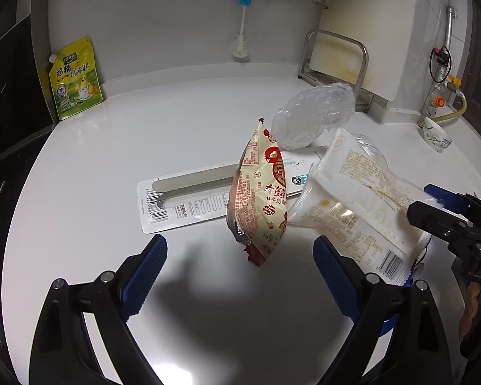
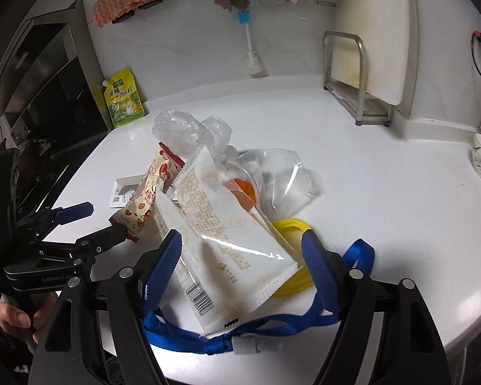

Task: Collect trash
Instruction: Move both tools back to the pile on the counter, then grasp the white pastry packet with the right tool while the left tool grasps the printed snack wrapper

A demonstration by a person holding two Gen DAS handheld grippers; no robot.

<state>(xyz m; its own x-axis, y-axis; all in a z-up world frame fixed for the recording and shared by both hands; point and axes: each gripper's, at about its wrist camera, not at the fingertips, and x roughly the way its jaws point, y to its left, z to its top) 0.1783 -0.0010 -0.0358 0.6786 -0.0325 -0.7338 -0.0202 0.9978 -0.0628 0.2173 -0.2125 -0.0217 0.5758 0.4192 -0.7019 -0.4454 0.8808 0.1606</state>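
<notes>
A red and cream snack wrapper (image 1: 259, 199) stands on end on the white counter, just beyond my open left gripper (image 1: 240, 276); it also shows in the right wrist view (image 2: 150, 192). White wrappers (image 1: 359, 205) lie in a pile to its right, over a clear bag (image 1: 314, 115). In the right wrist view my right gripper (image 2: 240, 269) is open, its blue fingers on either side of the white wrappers (image 2: 227, 234), not pinching them. A clear bag (image 2: 189, 128) and an orange piece (image 2: 243, 192) lie behind. The left gripper (image 2: 86, 221) appears at the left.
A flat white packaging card (image 1: 182, 205) lies under the snack wrapper. A yellow seasoning pouch (image 1: 75, 78) leans on the back wall. A cutting board rack (image 1: 336, 61), a small bowl (image 1: 437, 134), a yellow ring (image 2: 291, 224) and a blue strap (image 2: 256, 330) are near.
</notes>
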